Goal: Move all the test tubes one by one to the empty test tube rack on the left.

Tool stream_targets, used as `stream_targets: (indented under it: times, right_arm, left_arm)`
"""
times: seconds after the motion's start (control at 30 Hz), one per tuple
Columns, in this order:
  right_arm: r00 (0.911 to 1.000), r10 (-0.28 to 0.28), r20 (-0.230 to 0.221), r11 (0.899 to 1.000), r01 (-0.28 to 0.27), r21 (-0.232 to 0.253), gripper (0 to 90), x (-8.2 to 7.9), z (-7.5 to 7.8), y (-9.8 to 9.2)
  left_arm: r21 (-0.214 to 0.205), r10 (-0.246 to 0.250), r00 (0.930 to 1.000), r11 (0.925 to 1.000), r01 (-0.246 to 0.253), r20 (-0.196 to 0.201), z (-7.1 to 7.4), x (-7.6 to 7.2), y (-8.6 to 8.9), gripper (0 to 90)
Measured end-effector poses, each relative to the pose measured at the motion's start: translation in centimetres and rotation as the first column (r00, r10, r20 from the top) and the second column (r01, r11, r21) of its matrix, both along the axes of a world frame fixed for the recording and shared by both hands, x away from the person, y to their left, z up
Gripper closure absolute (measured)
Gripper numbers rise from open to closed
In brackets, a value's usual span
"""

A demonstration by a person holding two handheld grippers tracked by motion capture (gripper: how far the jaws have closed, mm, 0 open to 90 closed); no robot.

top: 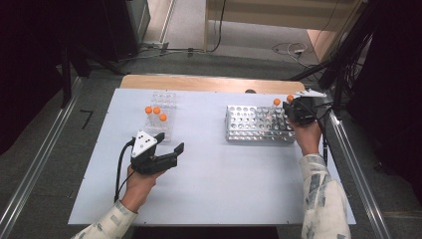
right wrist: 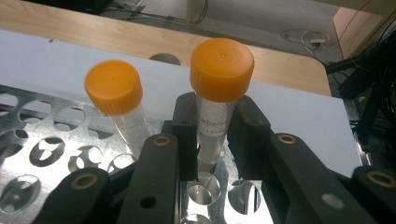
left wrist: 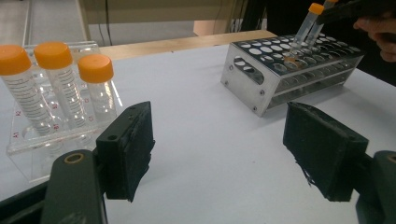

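- Right gripper (right wrist: 212,140) pinches an orange-capped tube (right wrist: 217,93) by its clear body just below the cap; both pads press on it. In the high view the same gripper (top: 294,110) sits at the far right end of the metal rack (top: 259,124).
- Held tube stands about upright over the rack's holes; its lower end is hidden behind the jaws, so whether it is seated in a hole cannot be told.
- A second orange-capped tube (right wrist: 116,100) stands tilted in the rack just beside the held one, apart from the jaws.
- Left gripper (top: 166,149) rests low over the white board (top: 214,189), jaws spread, nothing between them; the left gripper view shows bare board between the two pads.
- Clear plastic rack (top: 161,117) sits just beyond the left gripper, with three orange-capped tubes (left wrist: 56,84) standing upright in it.
- Metal rack and clear rack are well apart, metal one to the right.
- Person's patterned sleeves (top: 323,199) come in from the bottom edge.
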State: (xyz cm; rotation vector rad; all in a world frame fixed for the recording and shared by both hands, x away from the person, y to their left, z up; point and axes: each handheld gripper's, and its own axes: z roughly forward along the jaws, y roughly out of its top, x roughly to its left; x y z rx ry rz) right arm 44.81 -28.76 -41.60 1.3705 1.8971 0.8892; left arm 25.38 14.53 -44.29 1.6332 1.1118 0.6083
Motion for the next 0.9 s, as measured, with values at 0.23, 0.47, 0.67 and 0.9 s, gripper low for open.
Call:
stream_targets:
  times: [0.23,0.47,0.67,0.9]
  right_arm:
    - [0.9985,0.009,0.054,1.0,-0.009,0.0,71.8,-1.1,2.1,0.2]
    - [0.9957,0.033,0.087,0.999,-0.034,0.016,71.8,-2.9,3.6,0.2]
    - [0.9944,0.073,0.076,0.997,-0.075,0.028,71.8,-5.1,4.3,1.0]
    - [0.9849,0.159,0.068,0.985,-0.163,0.058,71.8,-7.9,4.2,2.3]
  left_arm:
    - [0.001,-0.002,1.0,1.0,0.002,-0.006,-0.2,0.1,-0.1,24.4]
    - [0.004,-0.003,1.0,1.0,0.004,-0.007,-0.2,0.1,-0.1,24.1]
    - [0.006,-0.003,1.0,1.0,0.003,-0.008,-0.3,0.0,-0.1,24.1]
    - [0.008,-0.003,1.0,1.0,0.003,-0.007,-0.3,0.0,-0.2,24.0]
